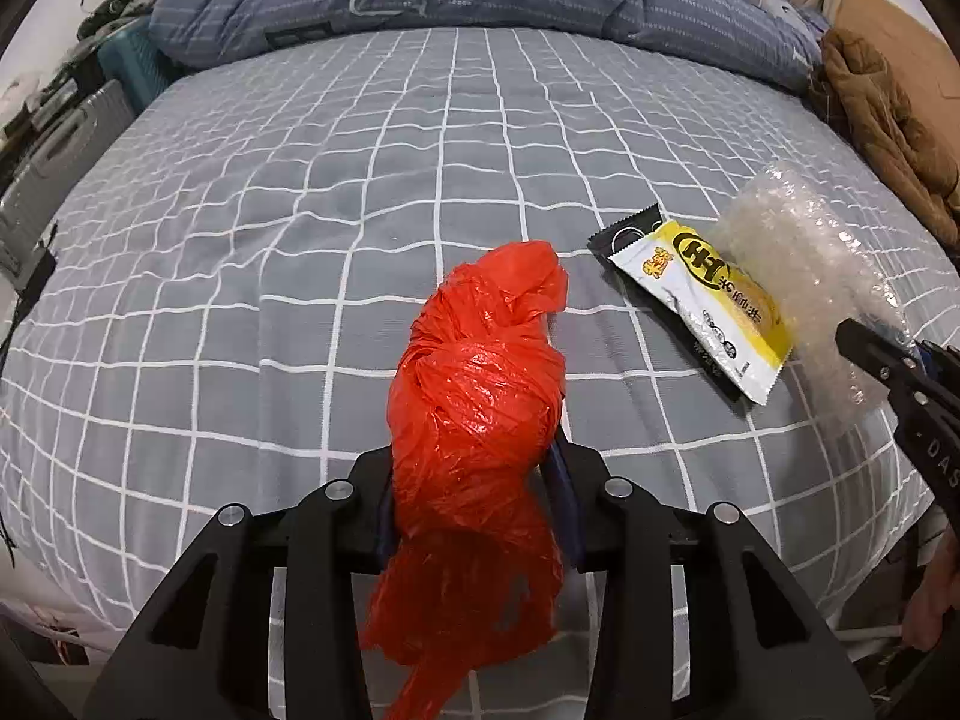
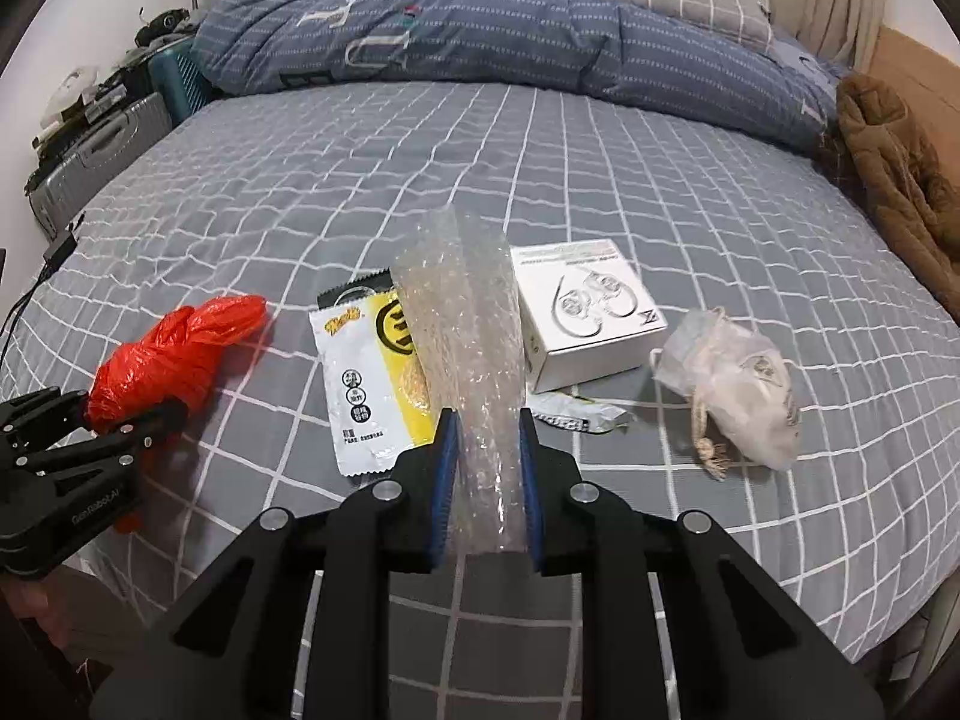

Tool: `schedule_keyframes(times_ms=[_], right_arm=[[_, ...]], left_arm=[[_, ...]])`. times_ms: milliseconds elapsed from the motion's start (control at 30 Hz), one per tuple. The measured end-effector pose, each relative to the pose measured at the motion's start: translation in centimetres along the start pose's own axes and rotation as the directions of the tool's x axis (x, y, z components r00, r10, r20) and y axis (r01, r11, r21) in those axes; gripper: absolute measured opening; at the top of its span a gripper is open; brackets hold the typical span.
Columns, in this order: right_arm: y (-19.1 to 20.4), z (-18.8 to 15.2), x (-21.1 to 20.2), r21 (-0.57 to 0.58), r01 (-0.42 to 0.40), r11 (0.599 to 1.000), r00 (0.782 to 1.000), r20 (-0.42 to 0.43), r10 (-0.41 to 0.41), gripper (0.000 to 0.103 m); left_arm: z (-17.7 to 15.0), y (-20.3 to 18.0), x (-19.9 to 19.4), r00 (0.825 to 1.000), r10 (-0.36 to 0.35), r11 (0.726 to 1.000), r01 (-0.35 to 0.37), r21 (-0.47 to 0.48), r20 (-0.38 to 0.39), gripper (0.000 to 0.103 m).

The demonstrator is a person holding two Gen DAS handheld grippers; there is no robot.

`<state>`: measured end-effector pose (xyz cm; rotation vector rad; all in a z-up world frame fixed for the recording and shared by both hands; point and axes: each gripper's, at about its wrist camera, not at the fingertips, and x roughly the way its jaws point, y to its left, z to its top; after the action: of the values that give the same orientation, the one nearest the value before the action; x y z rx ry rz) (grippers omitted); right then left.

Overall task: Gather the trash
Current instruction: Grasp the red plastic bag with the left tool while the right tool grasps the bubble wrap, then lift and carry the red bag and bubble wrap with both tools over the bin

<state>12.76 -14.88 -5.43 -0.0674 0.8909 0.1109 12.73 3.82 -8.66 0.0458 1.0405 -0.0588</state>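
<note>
Nearest us in the left wrist view, our left gripper is clamped on a crumpled red plastic bag, its blue-lined jaws pressing both sides; the bag bulges above them and trails below. Beyond it spreads a bed sheet, grey with a white grid. To the right lie a yellow and white snack wrapper and a sheet of clear bubble wrap, the wrap overlapping the wrapper's right edge.

Nearest us in the right wrist view, our right gripper pinches the bubble wrap, which rises between narrow jaws. The wrapper lies flat just left of it. A white box sits just right, with a pale drawstring pouch further right. A folded blue duvet lies across the far end.
</note>
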Motion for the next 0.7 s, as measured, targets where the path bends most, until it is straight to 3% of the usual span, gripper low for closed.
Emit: schedule_keyframes(times_ms=[700], right_arm=[[-0.7,-1.5,-5.4,0.029,-0.036,0.999,0.999,0.042,0.034,0.019]], left_arm=[[-1.6,-0.9,-6.2,0.998,-0.007,1.0,0.007,-0.001,0.06,0.039]])
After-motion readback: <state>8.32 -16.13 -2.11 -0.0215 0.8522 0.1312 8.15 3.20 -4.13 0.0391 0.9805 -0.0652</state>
